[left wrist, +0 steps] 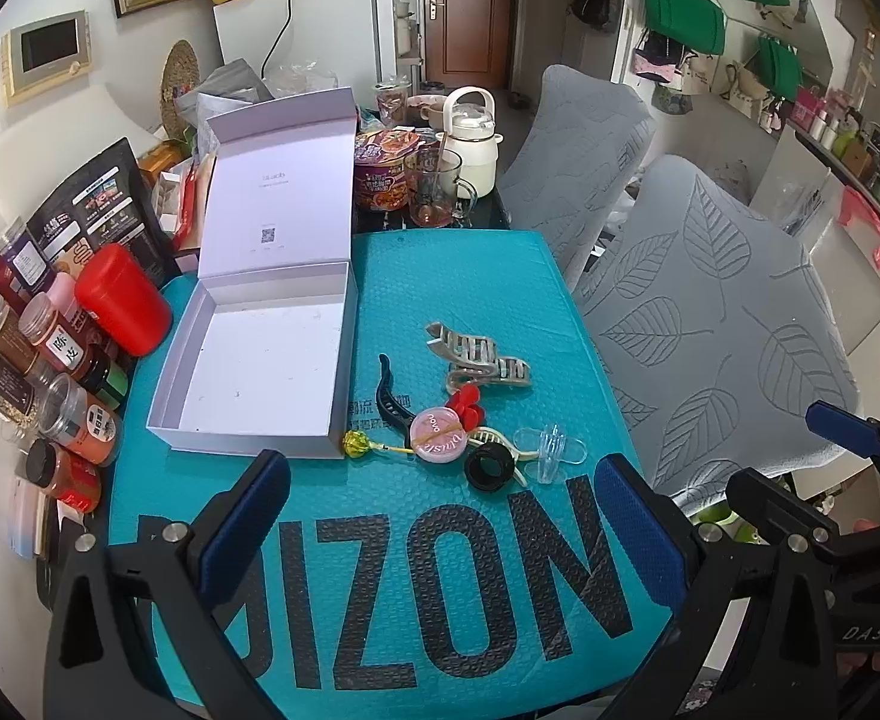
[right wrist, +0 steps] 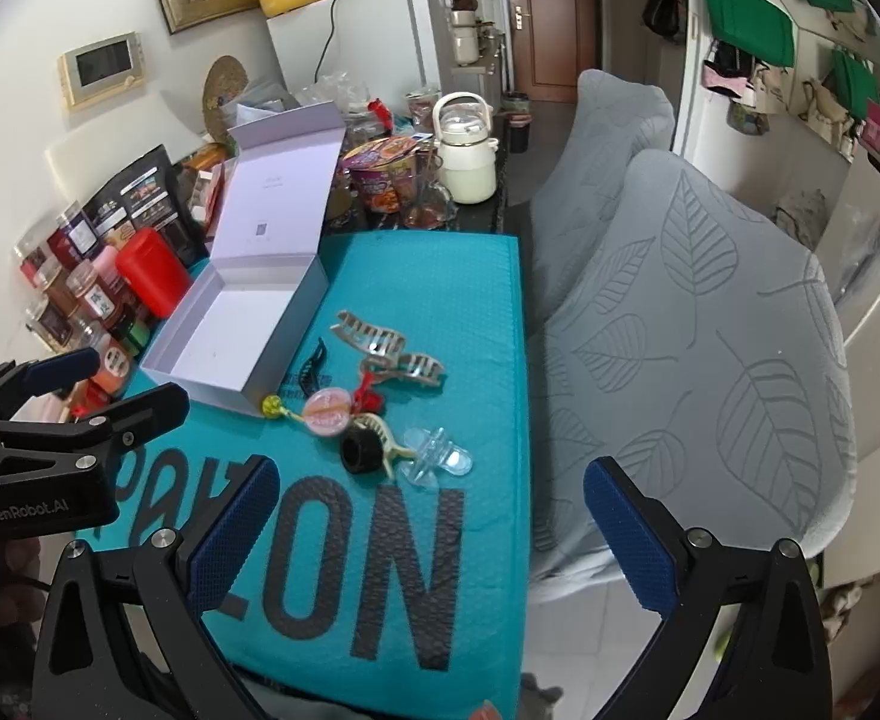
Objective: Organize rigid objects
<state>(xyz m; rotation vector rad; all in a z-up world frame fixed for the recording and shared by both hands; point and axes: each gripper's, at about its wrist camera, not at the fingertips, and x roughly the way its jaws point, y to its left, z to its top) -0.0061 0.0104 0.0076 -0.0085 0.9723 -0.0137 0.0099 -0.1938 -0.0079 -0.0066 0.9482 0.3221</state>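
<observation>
An open white box (left wrist: pixel 260 372) with its lid up sits on the teal mat (left wrist: pixel 380 540); it also shows in the right wrist view (right wrist: pixel 236 336). Right of it lies a cluster: two beige hair claws (left wrist: pixel 475 354), a black clip (left wrist: pixel 395 399), a red clip (left wrist: pixel 466 405), a pink round tin (left wrist: pixel 437 435), a black ring (left wrist: pixel 487 465), a clear clip (left wrist: pixel 550 450) and a yellow lollipop (left wrist: pixel 359 443). My left gripper (left wrist: pixel 440 528) is open and empty, near side of the cluster. My right gripper (right wrist: pixel 428 534) is open and empty, also near side.
Spice jars (left wrist: pixel 50 372) and a red canister (left wrist: pixel 122 300) line the mat's left edge. A noodle cup (left wrist: pixel 383 168), glass mug (left wrist: pixel 437 186) and cream kettle (left wrist: pixel 472 138) stand behind the mat. Two grey chairs (left wrist: pixel 709 330) stand at the right.
</observation>
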